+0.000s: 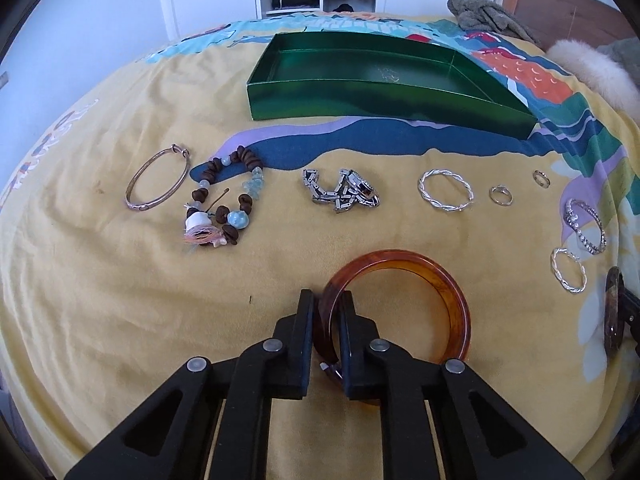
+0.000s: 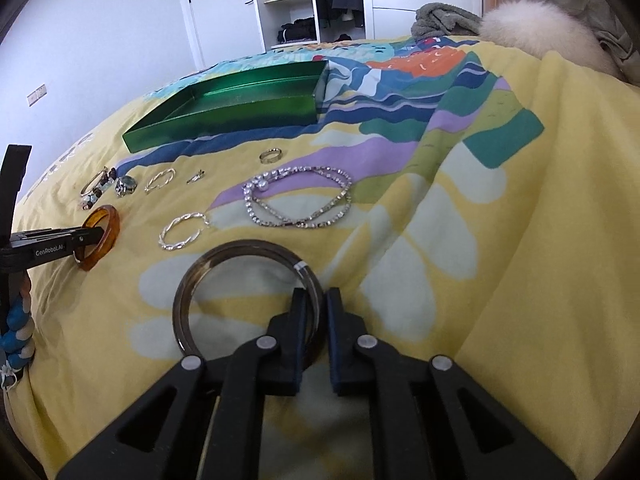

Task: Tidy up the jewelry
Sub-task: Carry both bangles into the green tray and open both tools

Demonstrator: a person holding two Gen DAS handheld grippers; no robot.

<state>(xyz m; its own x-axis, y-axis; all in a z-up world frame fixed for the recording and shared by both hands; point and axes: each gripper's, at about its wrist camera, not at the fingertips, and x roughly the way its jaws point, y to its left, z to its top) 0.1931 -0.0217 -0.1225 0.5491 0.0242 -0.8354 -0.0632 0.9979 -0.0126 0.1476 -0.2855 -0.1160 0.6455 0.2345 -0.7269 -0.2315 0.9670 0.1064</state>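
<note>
My left gripper [image 1: 327,300] is shut on the rim of an amber bangle [image 1: 436,276], also seen in the right wrist view [image 2: 105,236]. My right gripper [image 2: 316,300] is shut on a dark smoky bangle [image 2: 224,264], seen edge-on in the left wrist view [image 1: 614,312]. A green tray [image 1: 372,80] lies empty at the back of the bed [image 2: 240,100]. On the bedspread lie a rose bangle [image 1: 158,178], a beaded bracelet [image 1: 228,196], a metal watch [image 1: 344,192], twisted silver bangles [image 1: 446,190] [image 2: 182,232], two rings [image 1: 501,195] [image 1: 541,179] and a rhinestone chain [image 2: 300,200].
The yellow patterned bedspread [image 1: 120,300] covers the bed and rises in a fold at the right [image 2: 560,200]. A fluffy cream cushion [image 2: 536,36] and a grey blanket [image 1: 484,16] lie at the head. An open wardrobe [image 2: 320,0] stands behind.
</note>
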